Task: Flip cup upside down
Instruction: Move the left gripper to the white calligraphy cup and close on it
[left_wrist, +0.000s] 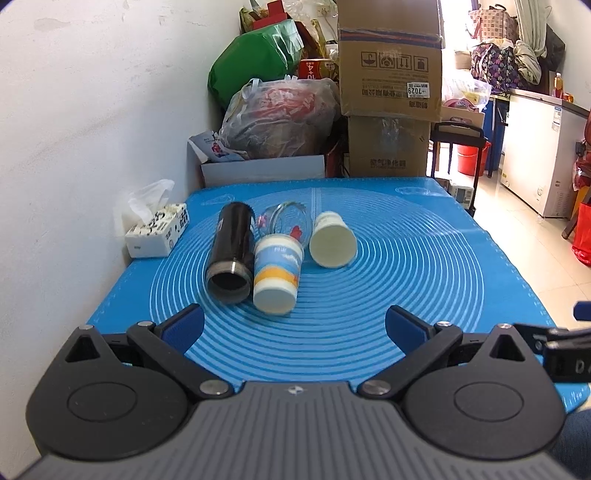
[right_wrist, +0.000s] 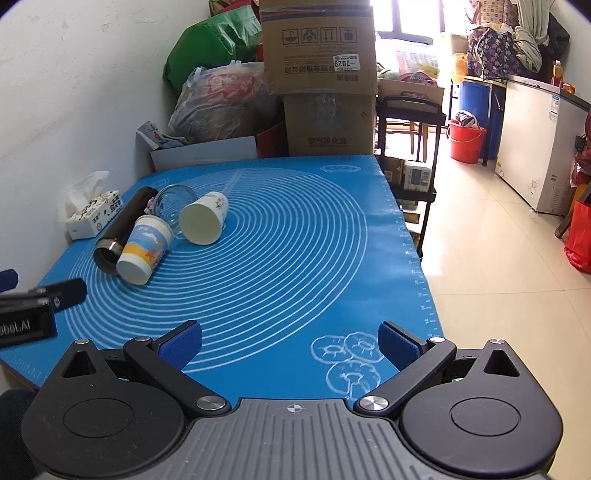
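Observation:
Several cups lie on their sides on a blue mat (left_wrist: 406, 266). A black flask (left_wrist: 231, 254) points its open mouth at me. A blue-and-white paper cup (left_wrist: 277, 273) lies beside it, base toward me. A clear glass (left_wrist: 288, 221) lies behind. A white paper cup (left_wrist: 332, 240) shows its open mouth. In the right wrist view the same items are the flask (right_wrist: 122, 229), the blue paper cup (right_wrist: 146, 251), the glass (right_wrist: 173, 203) and the white cup (right_wrist: 203, 218). My left gripper (left_wrist: 295, 325) is open and empty, short of the cups. My right gripper (right_wrist: 290, 343) is open and empty, near the front edge.
A tissue box (left_wrist: 157, 230) stands at the mat's left edge against the white wall. Cardboard boxes (left_wrist: 388, 85) and bags (left_wrist: 280, 114) are stacked behind the table. A black cart (right_wrist: 410, 155) stands to the right, with tiled floor beyond.

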